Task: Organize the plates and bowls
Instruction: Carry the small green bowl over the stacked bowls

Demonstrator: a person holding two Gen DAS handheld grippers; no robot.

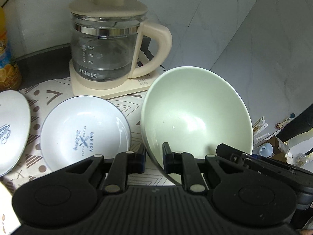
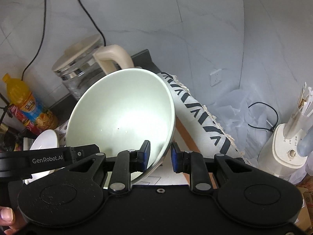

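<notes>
Left wrist view: left tongs clamped on the near rim of the pale green bowl, one pad outside the wall, one inside. Bowl tilted, mouth toward the camera, apparently lifted clear of the patterned cloth on the desk. Just left of it, flat on the cloth, a white plate printed "BAKERY"; a second white plate further left, cut off by the frame edge. Behind, a glass kettle on its cream base, and an orange drink bottle at the far left.

Right wrist view: right tongs closed on the opposite rim of the same pale green bowl, blue pads either side of the wall. Cloth edge hanging off the desk to the right; a white appliance beyond, well apart. Part of a hand visible at the lower left corner.

Step in hand, by judgement: carrying the bowl with both tongs, mid-transfer, destination not visible. Next move likely calls for keeping both grips matched in height so the rim does not twist, levelling the bowl, then lowering it somewhere clear of the plates and kettle, or onto the stack if nesting is meant. Risk: smooth glazed rim slipping from the pads if one side leads.
</notes>
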